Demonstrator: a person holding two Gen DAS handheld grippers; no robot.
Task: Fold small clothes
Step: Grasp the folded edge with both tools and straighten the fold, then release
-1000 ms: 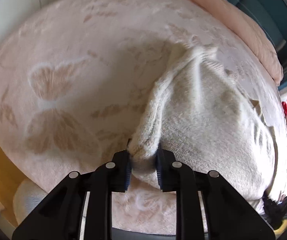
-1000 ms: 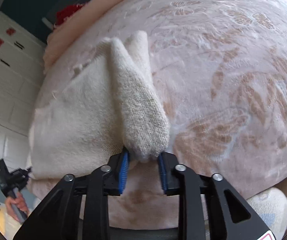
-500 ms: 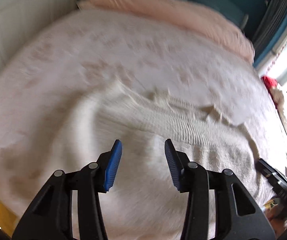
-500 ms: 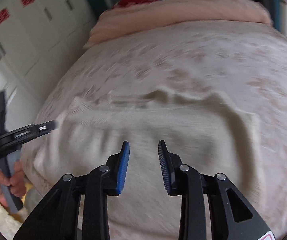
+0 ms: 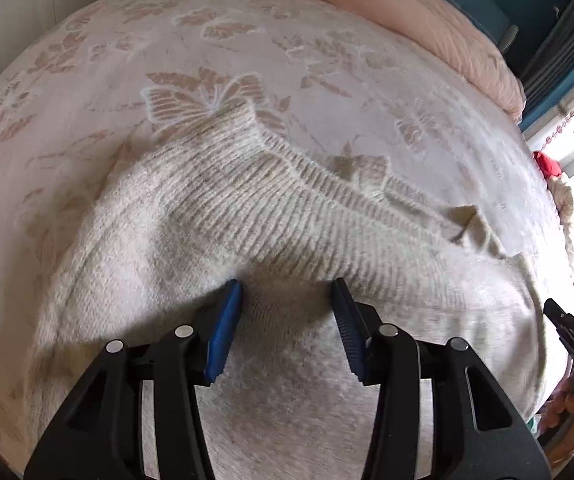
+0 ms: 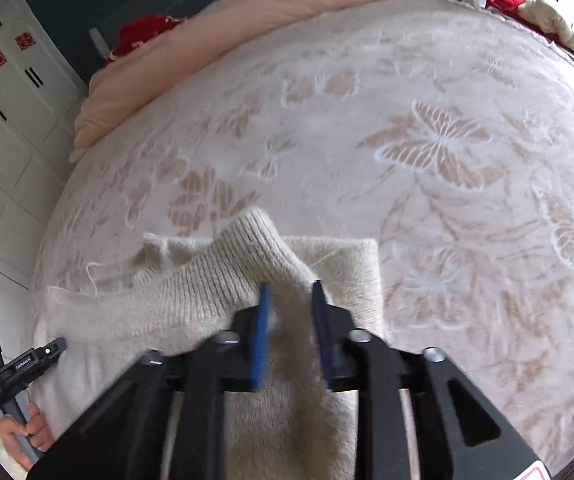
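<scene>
While the butterfly-patterned blanket [image 5: 247, 60] covers the whole bed, a cream knit sweater [image 5: 215, 216] lies on it at the near edge, sleeves folded across its body. Left gripper [image 5: 287, 300] hovers over the knit, jaws spread, nothing pinched. Right gripper [image 6: 289, 300] sits above a folded sleeve [image 6: 247, 248], jaws opening, knit below them, none pinched.

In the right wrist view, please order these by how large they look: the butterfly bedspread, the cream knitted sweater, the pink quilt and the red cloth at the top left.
1. butterfly bedspread
2. cream knitted sweater, enlarged by nearness to the camera
3. pink quilt, far away
4. red cloth
</scene>
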